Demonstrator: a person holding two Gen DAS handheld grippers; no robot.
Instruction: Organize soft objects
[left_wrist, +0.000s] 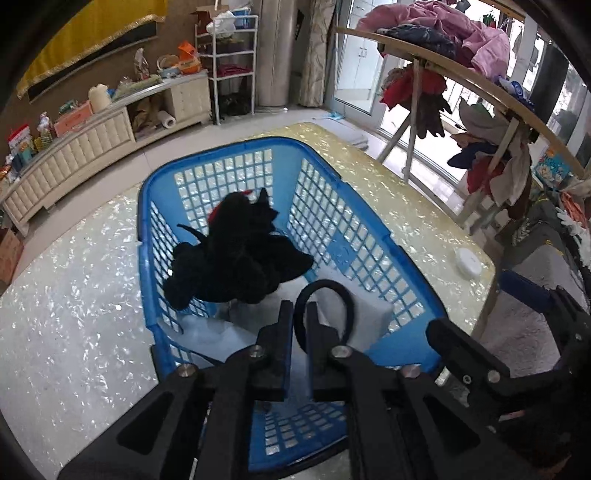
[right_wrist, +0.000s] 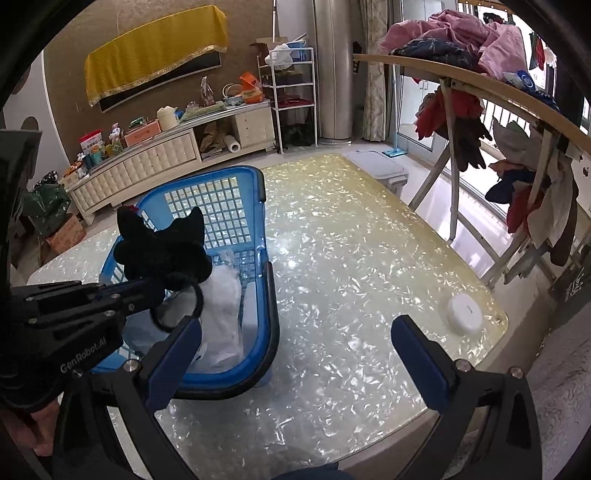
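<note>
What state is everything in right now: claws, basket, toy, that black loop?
Left claw: slightly apart.
Black loop: between its fingers, grip unclear.
Right claw: wide open, empty.
Blue basket: upright, partly filled.
Black plush toy: lying in basket.
White cloth: crumpled in basket.

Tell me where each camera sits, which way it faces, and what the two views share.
Left wrist: on the left gripper, looking steeply down into the blue basket; its fingers straddle a black hair tie.
Right wrist: on the right gripper, jaws wide over the table; a hand shows.
Shared: basket, black plush toy, white disc, clothes rack.
</note>
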